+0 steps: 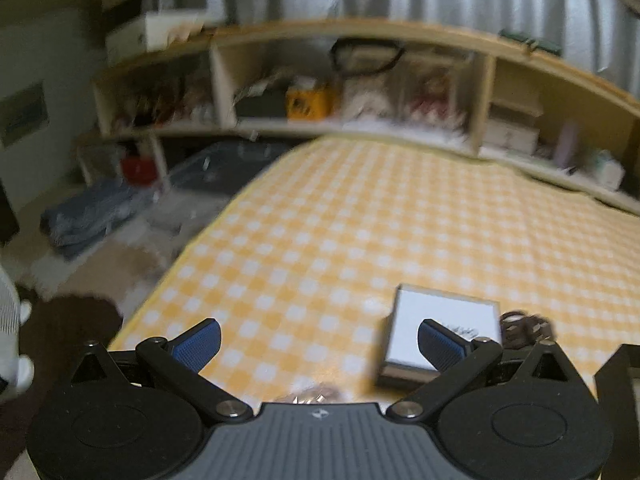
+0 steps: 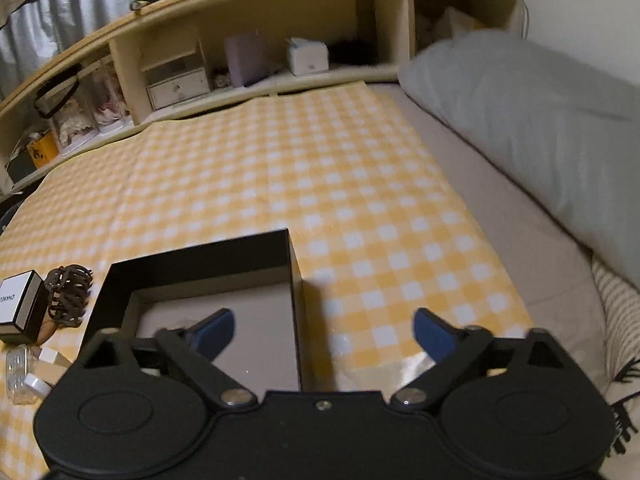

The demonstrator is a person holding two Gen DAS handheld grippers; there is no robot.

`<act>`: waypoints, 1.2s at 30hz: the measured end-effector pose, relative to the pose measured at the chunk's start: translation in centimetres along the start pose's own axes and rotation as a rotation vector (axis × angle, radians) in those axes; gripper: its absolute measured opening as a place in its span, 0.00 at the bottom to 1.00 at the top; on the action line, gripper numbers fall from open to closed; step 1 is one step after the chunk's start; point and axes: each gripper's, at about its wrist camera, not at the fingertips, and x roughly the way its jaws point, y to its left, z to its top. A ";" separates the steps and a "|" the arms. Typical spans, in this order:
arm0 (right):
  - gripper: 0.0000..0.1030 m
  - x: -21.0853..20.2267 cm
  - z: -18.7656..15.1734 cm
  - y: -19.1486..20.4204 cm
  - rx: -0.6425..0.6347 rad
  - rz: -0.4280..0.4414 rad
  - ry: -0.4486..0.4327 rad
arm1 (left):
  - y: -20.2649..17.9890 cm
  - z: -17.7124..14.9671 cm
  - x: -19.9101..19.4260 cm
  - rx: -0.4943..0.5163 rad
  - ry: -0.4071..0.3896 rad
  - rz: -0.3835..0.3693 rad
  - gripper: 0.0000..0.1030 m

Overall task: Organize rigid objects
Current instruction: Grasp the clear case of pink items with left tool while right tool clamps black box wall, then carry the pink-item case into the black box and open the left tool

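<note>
Two tongs in play here, both spread wide and pinching nothing. The left tongs (image 1: 318,346) hover low over the yellow-and-white checked cloth (image 1: 340,220) on the bed, with the small white-topped, black-edged perfume box (image 1: 440,320) just right of centre, its near part behind the right finger. A brown plastic claw hair clip (image 2: 68,294) lies just beside that box. The right tongs (image 2: 324,334) hang over the near right corner of the open black cardboard tray box (image 2: 200,258), which looks empty from here. A few small clear jars (image 2: 20,376) sit near left. My guess: sorting's barely begun, nothing's in the tray. The next move probably calls for swinging the left tongs right to straddle the perfume box, then squeezing.
</note>
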 end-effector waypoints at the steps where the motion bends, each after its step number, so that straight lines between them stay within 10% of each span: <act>1: 0.82 0.4 -0.1 -0.1 0.013 0.009 0.020 | 0.4 0.0 0.9 -0.015 0.042 -0.001 1.00; 13: 0.34 3.5 -1.2 2.6 -0.062 0.005 0.220 | 2.4 -2.8 8.2 -0.161 0.408 0.026 1.00; 19: 0.05 3.4 -1.5 4.3 -0.121 -0.039 0.224 | 2.7 -3.7 9.2 -0.238 0.451 0.054 1.00; 28: 0.05 2.7 -2.8 7.4 -0.206 0.000 0.204 | 1.8 -4.2 9.8 -0.193 0.431 0.118 0.76; 36: 0.05 2.4 -3.0 7.4 -0.226 0.024 0.203 | 0.2 -3.4 6.9 -0.180 0.392 -0.005 0.75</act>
